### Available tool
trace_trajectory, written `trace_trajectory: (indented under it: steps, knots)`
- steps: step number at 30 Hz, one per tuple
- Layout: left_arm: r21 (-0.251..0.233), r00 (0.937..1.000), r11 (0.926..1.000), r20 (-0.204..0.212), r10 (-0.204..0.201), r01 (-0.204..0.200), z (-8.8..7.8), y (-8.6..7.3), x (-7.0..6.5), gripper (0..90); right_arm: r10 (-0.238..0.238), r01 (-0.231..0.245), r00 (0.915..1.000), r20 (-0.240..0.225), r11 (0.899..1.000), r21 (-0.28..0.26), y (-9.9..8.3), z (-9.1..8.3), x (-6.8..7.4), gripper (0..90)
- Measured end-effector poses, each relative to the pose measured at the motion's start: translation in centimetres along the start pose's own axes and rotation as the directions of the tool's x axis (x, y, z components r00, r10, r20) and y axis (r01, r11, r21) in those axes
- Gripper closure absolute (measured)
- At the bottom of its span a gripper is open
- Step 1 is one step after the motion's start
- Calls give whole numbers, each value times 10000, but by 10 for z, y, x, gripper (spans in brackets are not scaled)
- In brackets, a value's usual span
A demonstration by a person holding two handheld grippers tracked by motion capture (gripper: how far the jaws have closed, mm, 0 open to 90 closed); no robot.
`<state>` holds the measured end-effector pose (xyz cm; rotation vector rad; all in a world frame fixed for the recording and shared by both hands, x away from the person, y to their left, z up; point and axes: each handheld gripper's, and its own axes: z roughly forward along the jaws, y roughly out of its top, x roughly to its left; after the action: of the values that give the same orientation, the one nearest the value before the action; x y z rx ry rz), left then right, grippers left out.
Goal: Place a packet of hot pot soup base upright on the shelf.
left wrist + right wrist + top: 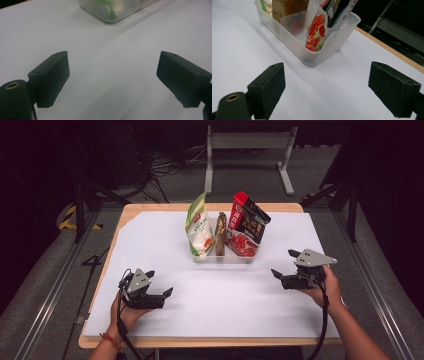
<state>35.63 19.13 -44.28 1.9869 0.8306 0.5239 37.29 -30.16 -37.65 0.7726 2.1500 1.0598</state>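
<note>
White sheet (165,245) covers most of the wooden table (131,208). The clear plastic bin (223,257) sits on the sheet just past its middle and serves as landmark. Three packs stand upright in the bin: red-and-black pouch (247,222) at its right end, green-and-white bag (199,227) at its left end, slim brown pack (220,234) between them, all three close together. The right gripper view shows a divider wall inside the bin, with the red pouch (317,35) in the near-corner compartment. Right gripper (283,265) is right of the bin and slightly nearer the person, jaws spread wide, holding nothing, aimed at the bin. Left gripper (160,283) is left of the bin and nearer the person, well apart from it, jaws also wide and holding nothing, low over bare sheet.
</note>
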Motion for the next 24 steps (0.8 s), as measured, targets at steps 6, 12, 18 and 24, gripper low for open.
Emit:
trace_trajectory:
  steps: [6,12,18,24]
  knots:
    - [21,10000,10000,18,-2,2,0,0,0,120,-53,52,10000,71,9999,126,-13,-5,3,147]
    - [28,10000,10000,61,4,-4,1,0,-1,120,-105,104,9999,87,9999,60,-23,-11,6,152]
    - [34,10000,10000,73,3,-4,1,0,-1,120,-153,152,9999,66,9998,130,-35,-15,10,154]
    - [32,10000,10000,58,35,-35,1,0,-1,120,-118,116,9999,116,9998,186,-48,-21,12,156]
